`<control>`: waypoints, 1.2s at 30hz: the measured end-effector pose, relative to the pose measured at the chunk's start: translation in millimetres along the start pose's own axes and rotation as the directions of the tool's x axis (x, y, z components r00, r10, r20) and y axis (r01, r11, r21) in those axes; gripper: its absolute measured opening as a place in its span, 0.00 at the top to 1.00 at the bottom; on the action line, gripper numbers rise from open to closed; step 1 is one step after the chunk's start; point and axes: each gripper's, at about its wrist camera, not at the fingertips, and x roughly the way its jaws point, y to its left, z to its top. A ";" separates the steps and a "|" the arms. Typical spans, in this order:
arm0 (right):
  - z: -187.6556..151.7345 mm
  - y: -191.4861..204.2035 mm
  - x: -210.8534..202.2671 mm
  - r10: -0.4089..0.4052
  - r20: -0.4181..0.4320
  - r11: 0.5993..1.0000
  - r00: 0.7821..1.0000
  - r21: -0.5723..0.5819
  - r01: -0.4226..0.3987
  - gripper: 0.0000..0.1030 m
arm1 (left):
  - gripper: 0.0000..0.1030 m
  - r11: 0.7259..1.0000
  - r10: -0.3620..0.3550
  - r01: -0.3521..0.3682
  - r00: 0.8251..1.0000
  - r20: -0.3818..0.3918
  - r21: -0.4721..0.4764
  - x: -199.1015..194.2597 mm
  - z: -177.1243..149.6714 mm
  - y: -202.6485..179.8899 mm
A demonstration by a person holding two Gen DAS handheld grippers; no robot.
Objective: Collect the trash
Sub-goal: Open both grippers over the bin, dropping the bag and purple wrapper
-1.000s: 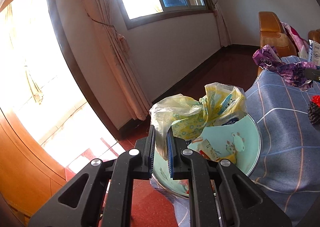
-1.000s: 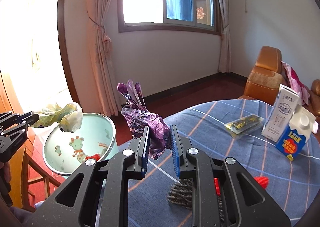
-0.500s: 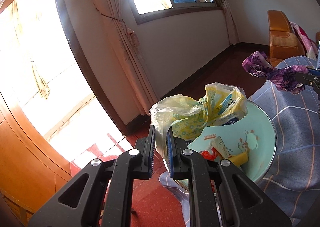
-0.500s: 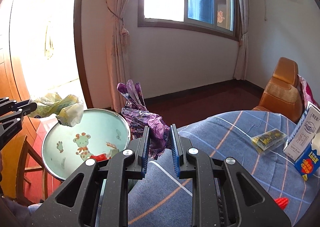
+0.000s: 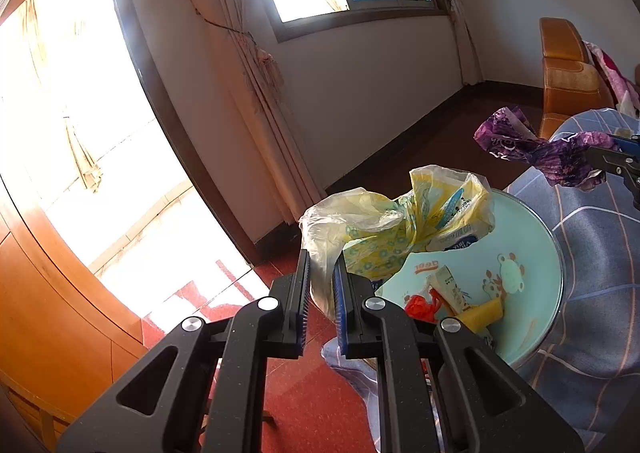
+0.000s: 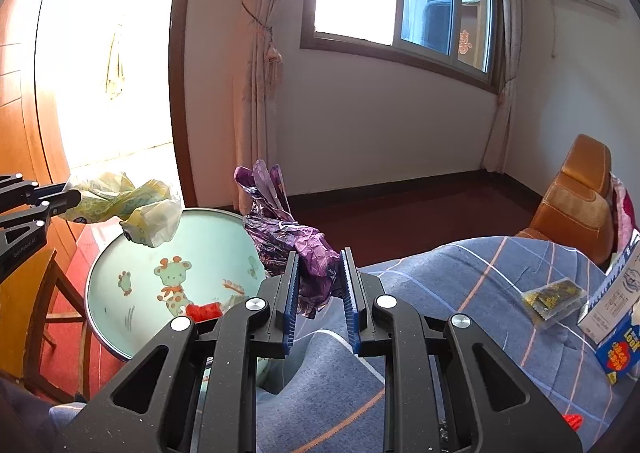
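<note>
My left gripper (image 5: 319,258) is shut on a crumpled yellow and clear plastic bag (image 5: 400,221), held over the far rim of a pale green basin (image 5: 532,317) with a giraffe print. The bag also shows in the right wrist view (image 6: 128,201). My right gripper (image 6: 319,265) is shut on a crumpled purple foil wrapper (image 6: 288,237), held above the table edge beside the basin (image 6: 120,313). The wrapper shows in the left wrist view (image 5: 536,149). Red and yellow scraps (image 5: 420,305) lie in the basin.
A blue checked cloth (image 6: 460,305) covers the table. A small gold packet (image 6: 554,295) and a white and blue carton (image 6: 616,317) sit on it at right. An orange leather chair (image 6: 580,201) stands behind. A wooden stool (image 6: 52,313) stands under the basin.
My right gripper has carried the purple wrapper leftward toward the basin. My left gripper still holds the bag over the basin, which now sits lower and more to the right in its view.
</note>
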 end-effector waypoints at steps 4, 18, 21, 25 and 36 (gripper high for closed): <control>-0.1 0.0 1.5 0.011 -0.004 1.000 1.000 0.002 -0.011 0.80 | 0.90 1.000 -0.001 0.001 1.000 0.005 -0.003 -1.9 -0.4 1.2; -0.4 7.3 6.2 0.051 -0.027 0.998 0.998 -0.034 -0.052 0.80 | 0.90 1.000 -0.009 0.010 1.000 0.012 -0.010 -1.9 0.5 5.7; -0.5 8.4 6.6 0.058 -0.029 0.997 0.998 -0.042 -0.059 0.80 | 0.89 1.000 -0.012 0.012 1.000 0.013 -0.009 -2.5 0.4 5.5; -0.1 10.4 7.0 0.061 -0.031 0.997 0.998 -0.054 -0.063 0.80 | 0.89 1.000 -0.015 0.016 1.000 0.013 -0.010 -2.0 -0.2 5.9; 0.8 20.9 7.9 0.088 -0.041 0.991 0.995 -0.102 -0.092 0.70 | 0.73 0.999 -0.049 0.049 0.999 -0.008 0.004 0.9 -3.2 -1.3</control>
